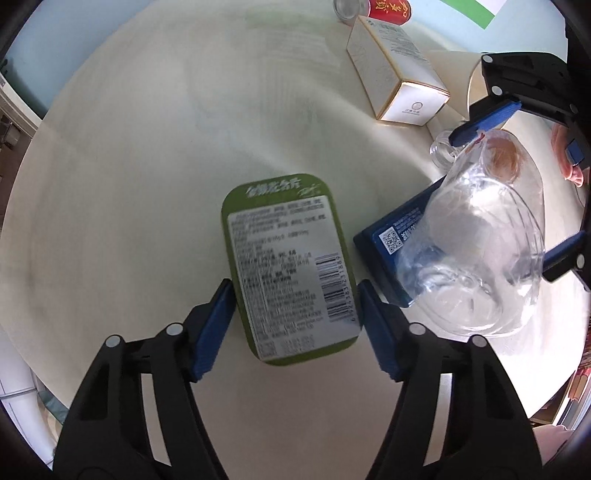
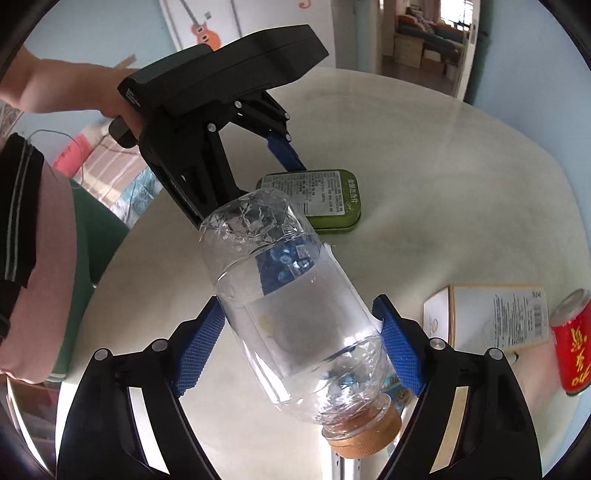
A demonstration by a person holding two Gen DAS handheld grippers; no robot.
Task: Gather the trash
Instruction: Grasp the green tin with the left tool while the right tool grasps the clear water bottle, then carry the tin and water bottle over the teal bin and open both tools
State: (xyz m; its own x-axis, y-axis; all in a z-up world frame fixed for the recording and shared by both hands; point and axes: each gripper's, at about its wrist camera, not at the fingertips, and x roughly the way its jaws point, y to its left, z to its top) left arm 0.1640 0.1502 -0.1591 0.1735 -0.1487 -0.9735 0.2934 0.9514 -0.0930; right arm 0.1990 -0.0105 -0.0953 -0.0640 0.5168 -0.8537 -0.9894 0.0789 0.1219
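A green flat tin (image 1: 290,269) with a printed label lies on the round pale table (image 1: 147,147). My left gripper (image 1: 297,291) is open with its blue pads on either side of the tin's near half, close to its edges. My right gripper (image 2: 301,317) is shut on a clear plastic bottle (image 2: 295,314) with a brown cap and holds it tilted above the table. The bottle (image 1: 480,243) and right gripper also show in the left wrist view, over a dark blue box (image 1: 391,240). The tin also shows in the right wrist view (image 2: 325,203).
A white carton (image 1: 399,74) lies at the far right of the table, with a red can (image 1: 388,9) and a glass jar (image 1: 347,9) beyond it. The carton (image 2: 491,317) and red can (image 2: 572,339) sit right of the bottle. A small glass (image 1: 443,151) stands nearby.
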